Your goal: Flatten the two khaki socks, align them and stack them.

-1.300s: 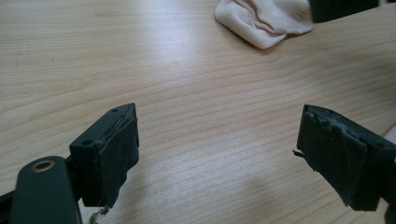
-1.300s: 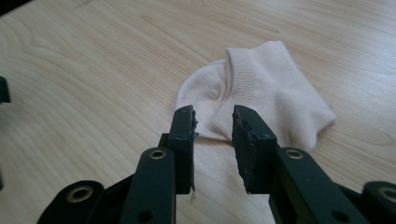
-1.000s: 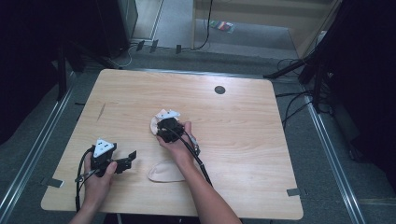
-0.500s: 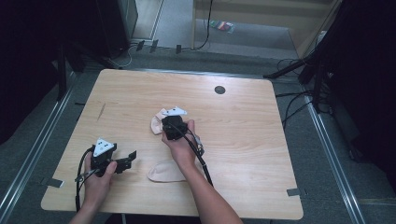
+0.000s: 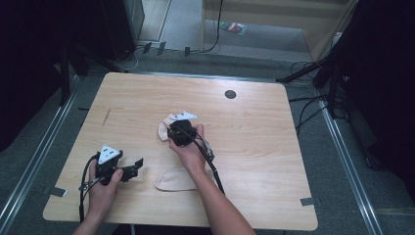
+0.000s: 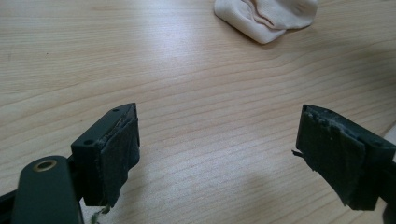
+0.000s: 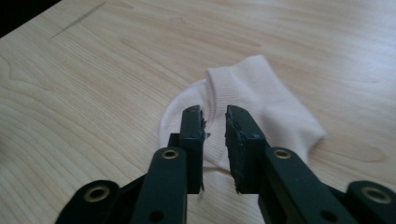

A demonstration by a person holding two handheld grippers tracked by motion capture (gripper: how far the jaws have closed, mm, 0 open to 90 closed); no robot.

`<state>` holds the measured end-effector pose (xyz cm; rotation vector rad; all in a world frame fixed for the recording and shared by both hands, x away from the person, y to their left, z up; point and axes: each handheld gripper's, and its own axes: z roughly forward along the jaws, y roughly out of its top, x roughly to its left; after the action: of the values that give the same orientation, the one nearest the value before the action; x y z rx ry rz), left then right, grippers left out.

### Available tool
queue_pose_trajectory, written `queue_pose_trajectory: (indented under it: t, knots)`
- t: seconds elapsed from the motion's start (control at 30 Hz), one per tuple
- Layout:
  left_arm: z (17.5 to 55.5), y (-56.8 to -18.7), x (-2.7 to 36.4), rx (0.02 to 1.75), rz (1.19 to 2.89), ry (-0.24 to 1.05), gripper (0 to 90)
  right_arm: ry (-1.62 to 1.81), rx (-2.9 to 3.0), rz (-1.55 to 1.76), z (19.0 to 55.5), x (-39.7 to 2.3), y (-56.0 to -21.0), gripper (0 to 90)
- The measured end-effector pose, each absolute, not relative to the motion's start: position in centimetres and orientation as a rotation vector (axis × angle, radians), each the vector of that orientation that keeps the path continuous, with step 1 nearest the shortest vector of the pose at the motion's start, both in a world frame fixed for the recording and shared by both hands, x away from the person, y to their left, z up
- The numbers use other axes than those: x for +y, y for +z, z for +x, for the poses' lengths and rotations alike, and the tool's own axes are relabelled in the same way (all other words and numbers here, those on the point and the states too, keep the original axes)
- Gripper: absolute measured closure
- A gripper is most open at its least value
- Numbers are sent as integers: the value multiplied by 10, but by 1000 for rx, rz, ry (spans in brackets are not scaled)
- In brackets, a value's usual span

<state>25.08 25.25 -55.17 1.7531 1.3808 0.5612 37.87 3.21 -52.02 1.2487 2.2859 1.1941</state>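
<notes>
**Right gripper lets go over the far sock**

Right gripper (image 7: 215, 116) now hangs just above the pale cream ankle sock (image 7: 261, 107) lying flat near the middle of the light wooden table (image 5: 274, 161). Its jaws have just been opening again after a full close half a second ago; a narrow gap stands between the pads and no cloth is caught in it. Compared with a second ago the sock looks shifted slightly and lies a little to the left of the hand in the high view, so I judge a pinch has either slipped or been released, and the sock will need a fresh grip.

Left gripper (image 6: 219, 154) has kept its place near the table's left front, jaws spread wide over bare wood, holding nothing. A second cream sock (image 5: 176, 180) lies flat near the front edge, between the two forearms, untouched.
</notes>
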Motion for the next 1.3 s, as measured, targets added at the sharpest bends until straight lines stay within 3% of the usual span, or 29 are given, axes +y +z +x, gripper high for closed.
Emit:
queue_pose_trajectory:
  t: [0.13, 0.2, 0.3, 0.37, 0.9, 1.3]
  knots:
    - [251, -552, 253, 1379, 1759, 555, 144, 1111, 2298, 1224, 382, 45, -534, 632]
    - [252, -552, 253, 1381, 1750, 551, 144, 1048, 2302, 1212, 383, 49, -538, 677]
    - [252, -552, 254, 1378, 1753, 549, 144, 995, 2284, 1219, 382, 50, -541, 845]
    - [252, -552, 254, 1378, 1753, 546, 144, 1017, 2275, 1258, 383, 47, -539, 870]
    - [252, -552, 255, 1379, 1747, 545, 144, 1376, 2134, 1504, 373, -13, -480, 888]
    - [252, -552, 255, 1380, 1740, 544, 146, 1363, 1945, 1838, 397, -89, -515, 865]
